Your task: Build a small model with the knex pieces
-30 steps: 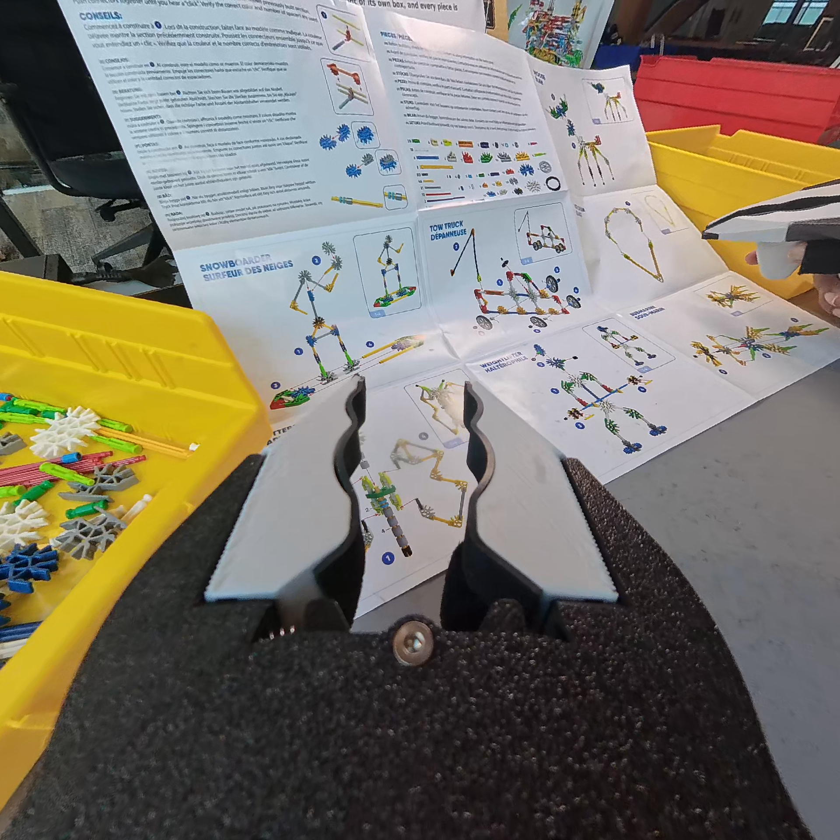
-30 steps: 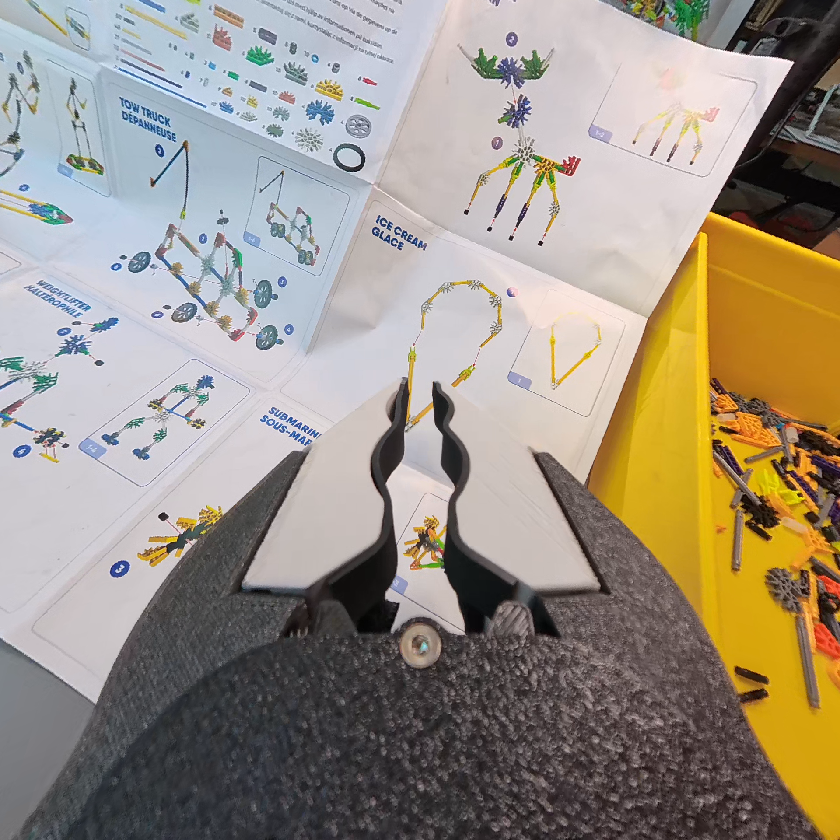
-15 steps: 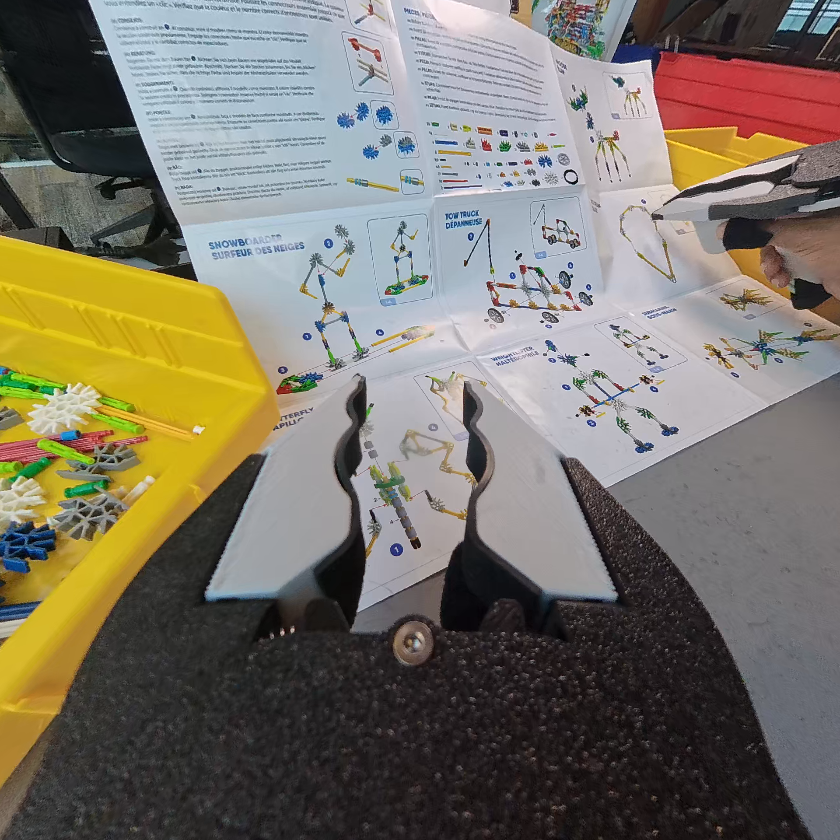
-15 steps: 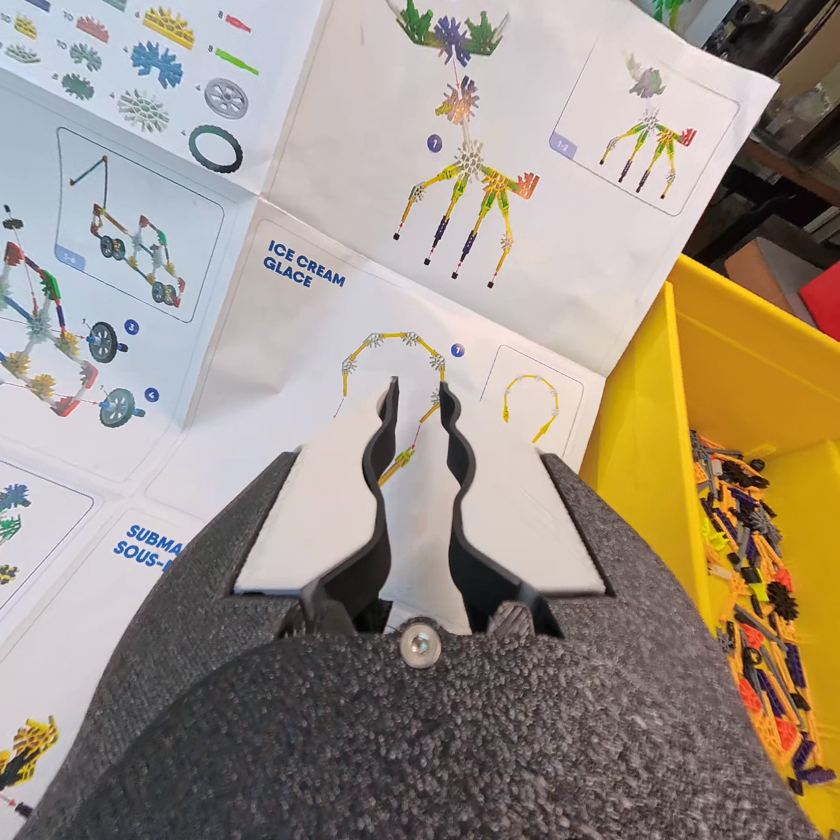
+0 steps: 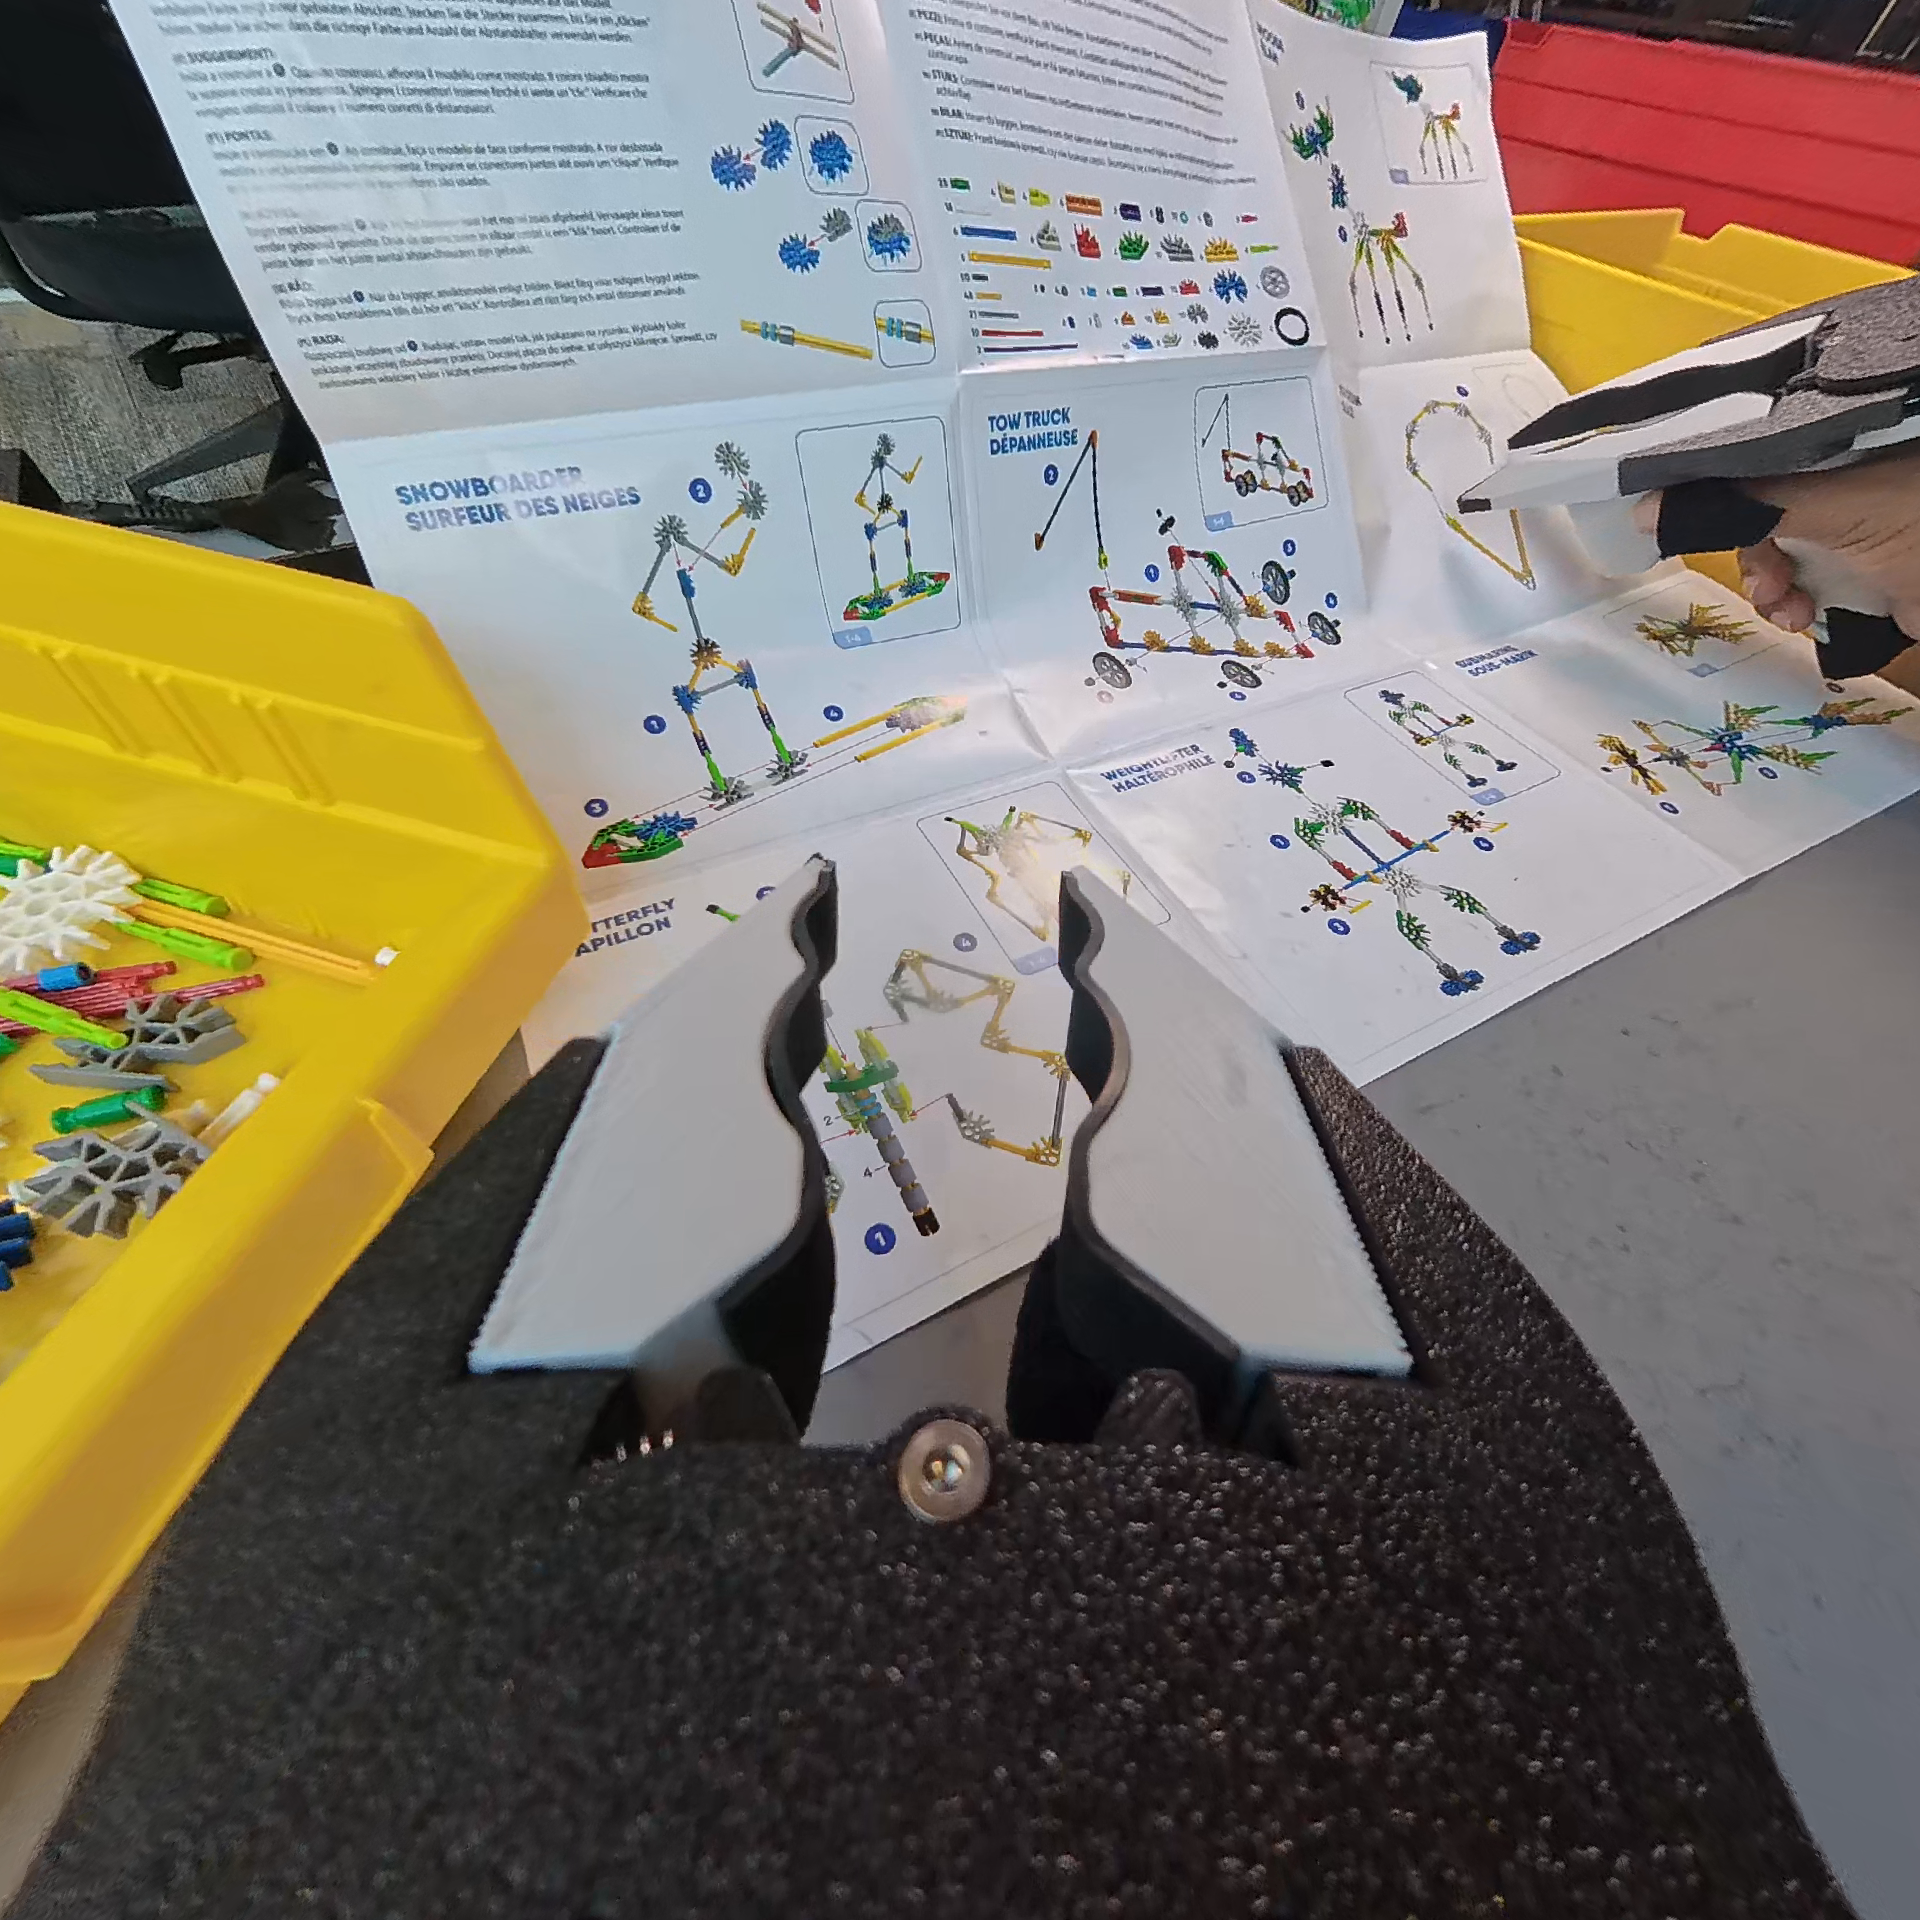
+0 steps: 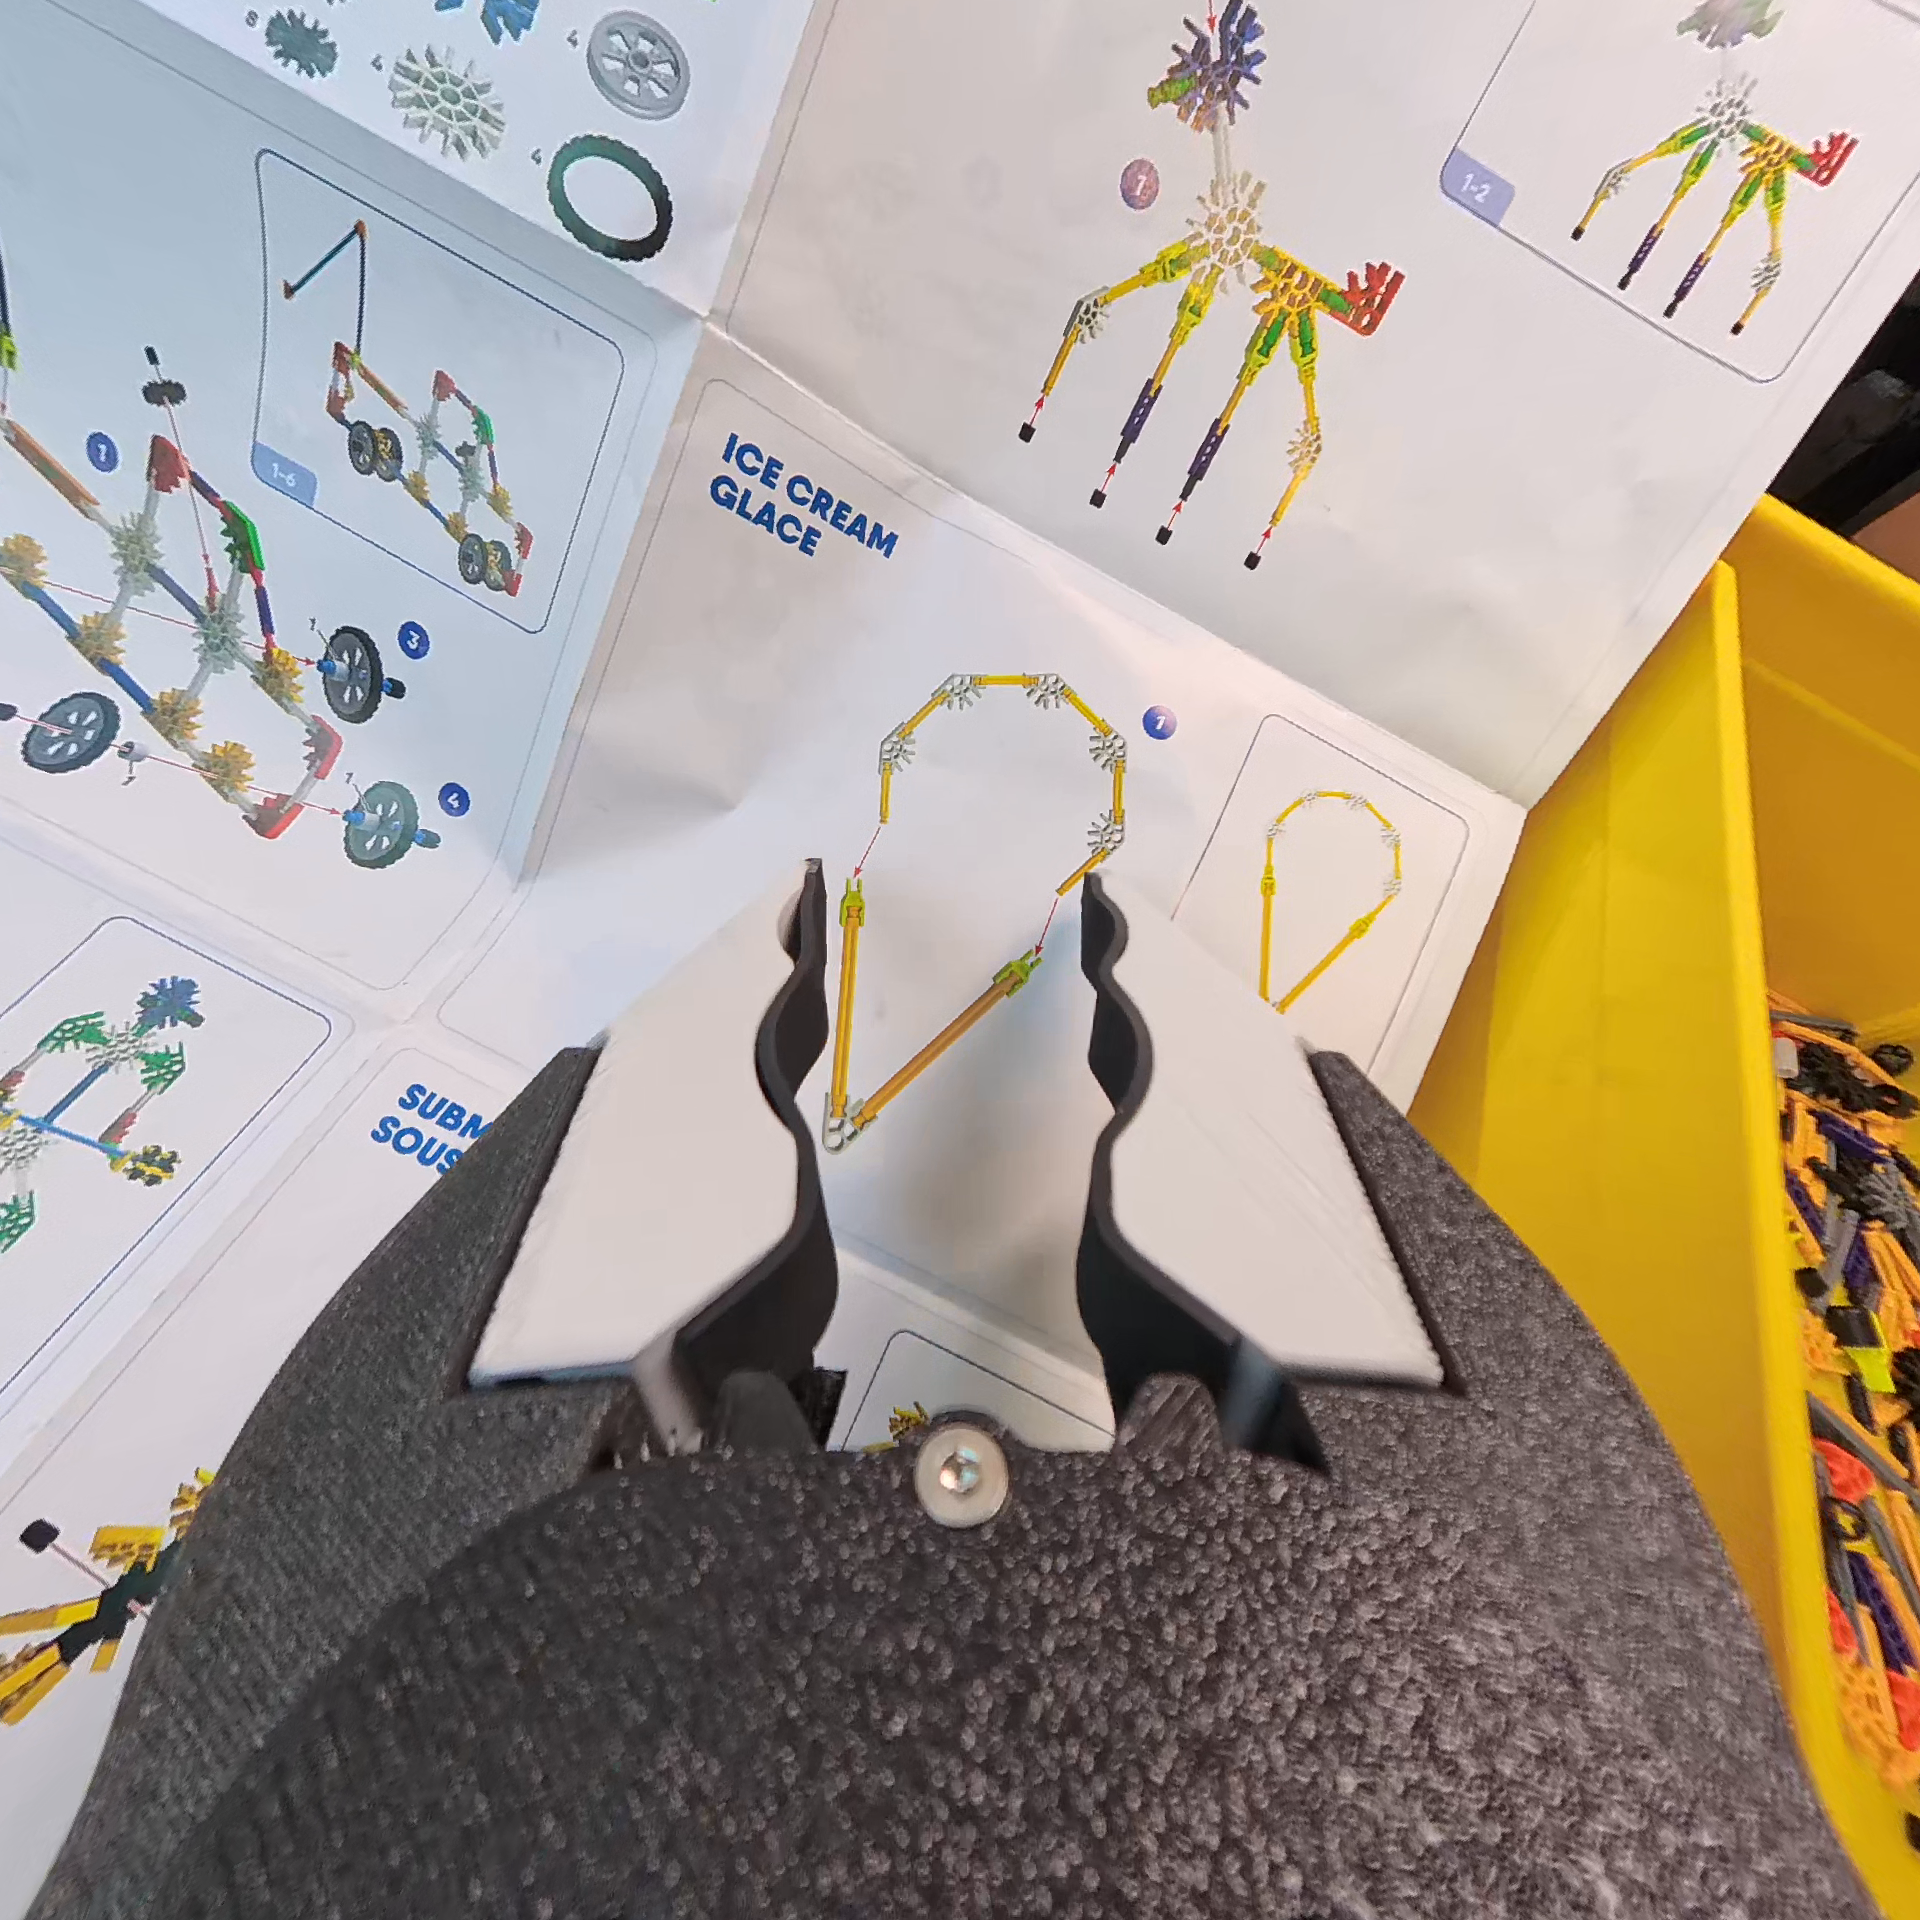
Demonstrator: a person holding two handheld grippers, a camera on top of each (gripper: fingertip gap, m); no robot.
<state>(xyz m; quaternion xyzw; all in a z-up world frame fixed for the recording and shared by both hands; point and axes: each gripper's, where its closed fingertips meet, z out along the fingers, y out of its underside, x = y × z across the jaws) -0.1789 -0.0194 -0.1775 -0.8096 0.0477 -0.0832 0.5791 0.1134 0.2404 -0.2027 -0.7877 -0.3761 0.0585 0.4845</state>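
**Both grippers spread over the fold-out sheet, nothing held**

Sheet (image 5: 1039,644): big white printed fold-out, lower half flat on the grey table (image 5: 1662,1195), upper half propped up behind, creased into panels. Looks thin, light and floppy, easy to tear or crumple; a free edge or corner at its 5 o'clock side seems the best place to pinch, not the flat middle.

Right gripper (image 6: 948,873): jaws apart, empty, tips close over a panel with a yellow loop drawing; contact cannot be told. Yellow bin (image 6: 1621,1039) at its 3 o'clock, full of small orange, black and grey parts (image 6: 1849,1247).

Left gripper (image 5: 940,883): jaws apart, empty, above the sheet's near edge. Second yellow bin (image 5: 312,790) at 9 o'clock holds green and red rods and white and grey connectors (image 5: 125,997). Red bin (image 5: 1714,125) at 1 o'clock, far back.
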